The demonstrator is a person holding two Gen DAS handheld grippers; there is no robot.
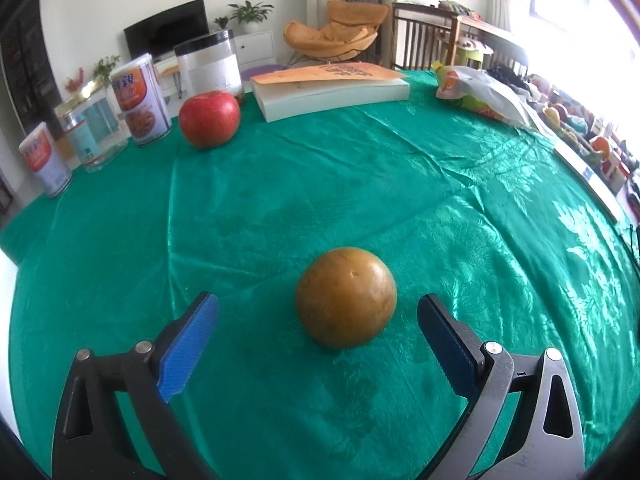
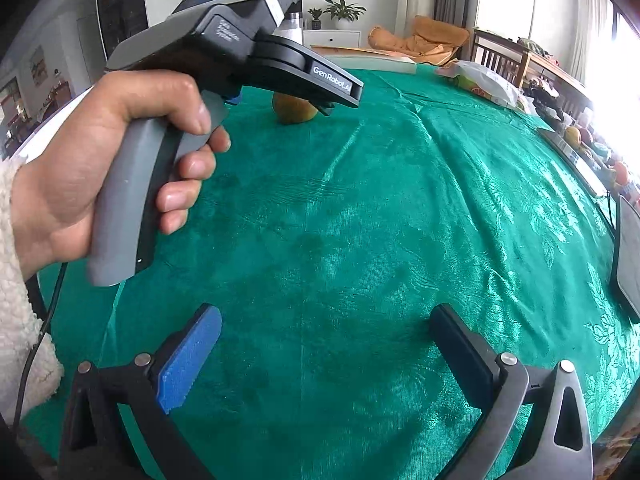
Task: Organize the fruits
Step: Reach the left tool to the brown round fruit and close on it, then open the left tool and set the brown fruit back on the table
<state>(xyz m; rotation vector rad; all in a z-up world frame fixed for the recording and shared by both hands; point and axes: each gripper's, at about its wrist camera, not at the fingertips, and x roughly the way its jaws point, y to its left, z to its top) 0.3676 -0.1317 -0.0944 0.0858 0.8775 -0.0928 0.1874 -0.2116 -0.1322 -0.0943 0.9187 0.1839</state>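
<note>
My left claw (image 1: 318, 312) is wide open and empty around the orange (image 1: 346, 297) on the near worktop (image 1: 400, 184). If I close off-centre, it may roll away. My right claw (image 2: 326, 330) is open, holding nothing.

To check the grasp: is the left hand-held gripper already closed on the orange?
No, the left hand-held gripper is open, its pads apart from the orange.
</note>
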